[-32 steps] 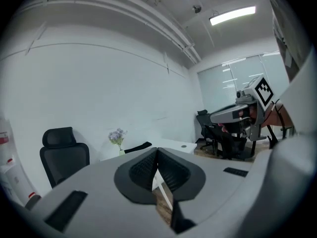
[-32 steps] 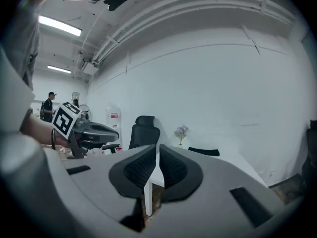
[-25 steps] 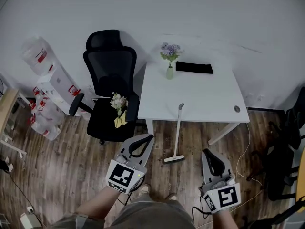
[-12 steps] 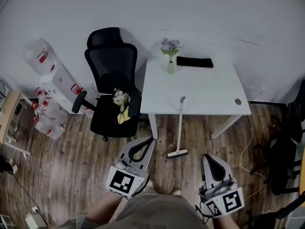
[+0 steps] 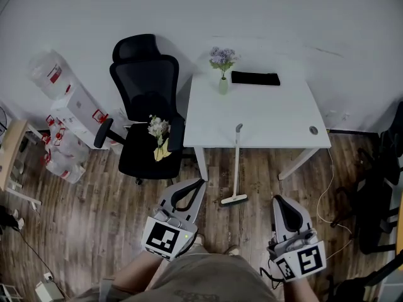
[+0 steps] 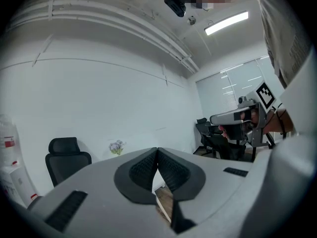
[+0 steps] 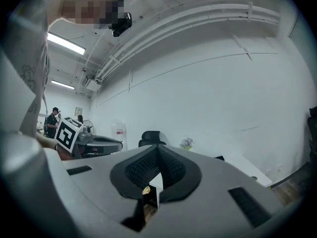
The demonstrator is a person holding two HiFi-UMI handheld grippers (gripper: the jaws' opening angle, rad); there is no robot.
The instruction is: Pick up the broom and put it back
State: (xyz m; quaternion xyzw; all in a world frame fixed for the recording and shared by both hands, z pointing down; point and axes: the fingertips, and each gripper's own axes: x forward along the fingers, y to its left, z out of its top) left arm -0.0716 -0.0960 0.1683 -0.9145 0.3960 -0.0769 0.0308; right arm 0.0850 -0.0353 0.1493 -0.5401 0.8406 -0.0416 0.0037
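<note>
Jaws are pressed shut, empty, on the left gripper [image 5: 199,184] and right gripper [image 5: 281,200]; the broom [image 5: 237,165] is propped against the table [image 5: 264,121] front edge.

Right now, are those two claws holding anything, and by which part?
Nothing is held. The left gripper and right gripper are both shut and empty; the broom leans untouched against the table.

Floor [image 5: 82,209]: dark wood-look planks, faint sheen. Table [image 5: 264,121]: white, smooth, matt. Chair [image 5: 146,87]: black matt fabric.

White table [image 5: 252,128], black chair [image 5: 146,87], wood floor [image 5: 75,212], white wall [image 5: 252,11].
</note>
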